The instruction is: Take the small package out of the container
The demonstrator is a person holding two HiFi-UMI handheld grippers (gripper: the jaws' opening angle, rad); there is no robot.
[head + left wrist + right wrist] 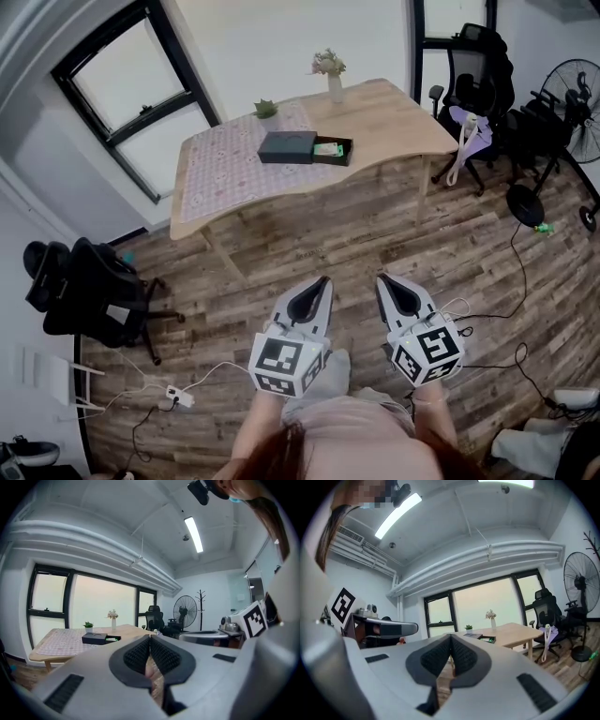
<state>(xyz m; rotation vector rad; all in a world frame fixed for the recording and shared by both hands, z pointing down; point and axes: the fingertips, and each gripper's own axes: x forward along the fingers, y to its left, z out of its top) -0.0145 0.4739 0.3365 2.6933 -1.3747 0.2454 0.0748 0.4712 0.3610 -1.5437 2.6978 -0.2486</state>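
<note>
You are holding the left gripper (319, 286) with its jaws clenched together, and nothing is sitting between them; in the left gripper view the ribbed pads (161, 656) are meeting at the tip. The right gripper (386, 284) is clenched in the same way and is also empty, its pads (463, 657) touching along the middle line. In the head view both grippers are hovering side by side over the wooden floor (356, 234), near each other but apart, and both are pointing toward 12 o'clock.

Well apart from them, at 12 o'clock, the wooden table (394, 117) is standing. The container (347, 150) is lying open on it, and the small package (328, 149), green in colour, is resting inside. A dark lid (286, 147) is lying just beside the container, at its 9 o'clock side. The lid is partly overlapping a patterned cloth (225, 164). A small potted plant (266, 110) is standing at 11 o'clock from the lid, and a vase with flowers (334, 80) at 12 o'clock from the container.

A fan (577, 94) is standing at 2 o'clock from the grippers, and a black chair (89, 291) at 9 o'clock.
</note>
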